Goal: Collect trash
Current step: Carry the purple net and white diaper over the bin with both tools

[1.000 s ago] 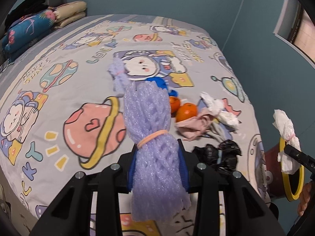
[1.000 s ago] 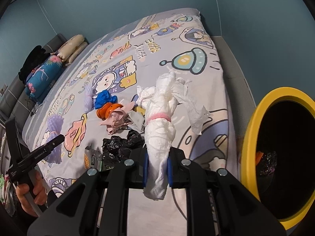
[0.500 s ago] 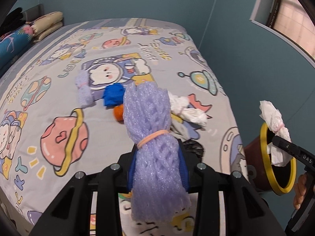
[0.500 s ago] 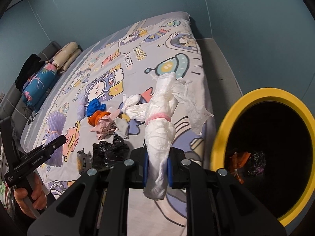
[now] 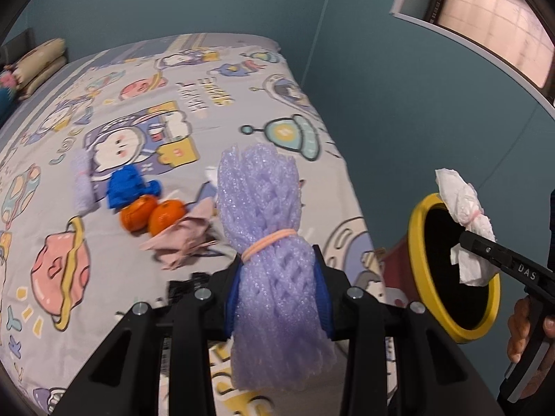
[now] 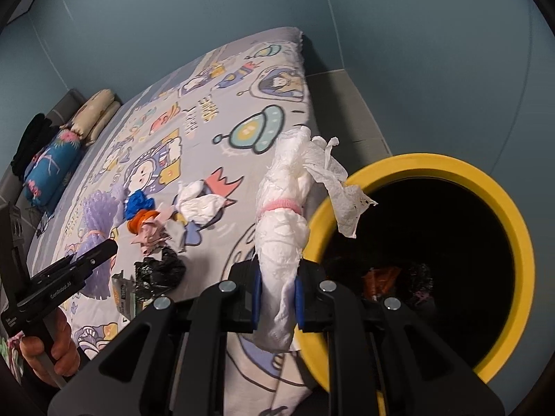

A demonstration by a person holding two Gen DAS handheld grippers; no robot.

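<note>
On the left side of the bed (image 5: pixel 145 270), a small pale purple net roll (image 5: pixel 81 187) lay on the cartoon-printed sheet. Just right of it sat a crumpled blue scrap (image 5: pixel 126 187), and touching that, two oranges (image 5: pixel 152 213) rested side by side. A pink crumpled wrapper (image 5: pixel 184 239) lay against the right orange. In the right wrist view, white tissue wads (image 6: pixel 199 201) lay on the sheet beyond the pink wrapper, and a black plastic bag (image 6: pixel 159 272) lay nearer the camera.

The left gripper (image 5: pixel 277 294) was clamped on a purple foam net bundle (image 5: pixel 267 235), tied at its waist with a peach rubber band. The bundle stood upright between the blue pads, above the bed near its right edge.

Further right, beside the bed, stood a bin (image 6: pixel 499 208) with a yellow rim and a dark inside; some orange and dark scraps showed at its bottom, too dim to name.

The right gripper (image 6: pixel 277 298) was closed on a white tissue bundle (image 6: pixel 282 235), bound with a pink hair band. The bundle stood upright between the pads, at the near-left rim of the bin, and a loose torn flap of it hung over the bin's mouth. A hand (image 5: pixel 523 329) held that gripper's handle at the far right of the left wrist view.
</note>
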